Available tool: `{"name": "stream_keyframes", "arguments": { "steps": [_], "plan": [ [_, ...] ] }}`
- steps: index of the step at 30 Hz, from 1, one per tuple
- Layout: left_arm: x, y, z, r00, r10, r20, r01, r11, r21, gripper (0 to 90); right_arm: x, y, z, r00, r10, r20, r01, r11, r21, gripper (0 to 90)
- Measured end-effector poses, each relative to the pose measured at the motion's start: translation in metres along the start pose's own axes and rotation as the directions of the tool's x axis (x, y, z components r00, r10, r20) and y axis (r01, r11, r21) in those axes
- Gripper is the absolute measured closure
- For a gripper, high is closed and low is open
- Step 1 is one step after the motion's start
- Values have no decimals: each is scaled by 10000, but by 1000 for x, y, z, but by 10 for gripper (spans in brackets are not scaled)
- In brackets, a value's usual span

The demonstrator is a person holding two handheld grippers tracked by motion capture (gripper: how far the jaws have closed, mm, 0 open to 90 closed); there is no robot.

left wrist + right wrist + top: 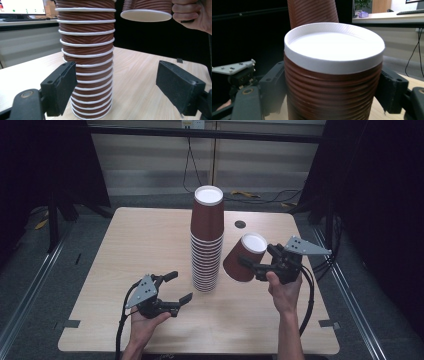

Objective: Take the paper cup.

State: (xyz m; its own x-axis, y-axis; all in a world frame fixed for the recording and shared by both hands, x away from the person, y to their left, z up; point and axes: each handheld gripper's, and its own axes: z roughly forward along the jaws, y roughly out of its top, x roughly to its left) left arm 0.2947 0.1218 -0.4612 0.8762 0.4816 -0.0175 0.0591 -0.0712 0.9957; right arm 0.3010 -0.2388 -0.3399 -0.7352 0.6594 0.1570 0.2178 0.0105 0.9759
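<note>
While the right claw (257,265) clamps one inverted brown cup (245,257) aloft beside the centre stack (206,240), left claw (175,287), jaws apart, best steadies the stack's base for level seating.

The high camera sits above my side of the bench (150,235), looking forward and down; my forearms enter at six o'clock. The camera on my left gripper (172,287) looks low and level along its fingers (60,87) at the cup stack (87,62), very near, toward twelve o'clock. The camera on my right gripper (255,265) faces across the bench toward nine o'clock, pressed close to a single cup (333,75). All three views share the stack; the left gripper view and the high view share that cup and my right hand (192,15).
</note>
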Motion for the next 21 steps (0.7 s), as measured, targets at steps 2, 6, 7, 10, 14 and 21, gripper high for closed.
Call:
{"name": "stream_keyframes", "arguments": {
  "steps": [2,6,7,10,14,21],
  "plan": [
    [-2,1,2,10000,15,70,-15,10000,-46,169,0,-4,0,10000,30,22,-30,10000,76,220],
    [-6,3,8,9996,19,296,-16,9999,-100,168,2,-15,1,9999,145,-44,-144,9998,149,221],
    [-7,4,8,9994,72,345,-71,10000,-19,168,2,-15,1,9999,145,-44,-144,9998,149,221],
    [-10,6,12,9985,168,523,-167,9999,-31,164,5,-20,3,9998,153,-158,-150,9996,236,220],
    [-13,8,14,9969,212,763,-219,9997,84,158,9,-30,6,9993,220,-318,-210,9992,343,221],
    [-18,7,17,9924,399,1163,-388,9992,-117,154,14,-48,16,9961,494,-732,-456,9976,517,221]
  ]
}}
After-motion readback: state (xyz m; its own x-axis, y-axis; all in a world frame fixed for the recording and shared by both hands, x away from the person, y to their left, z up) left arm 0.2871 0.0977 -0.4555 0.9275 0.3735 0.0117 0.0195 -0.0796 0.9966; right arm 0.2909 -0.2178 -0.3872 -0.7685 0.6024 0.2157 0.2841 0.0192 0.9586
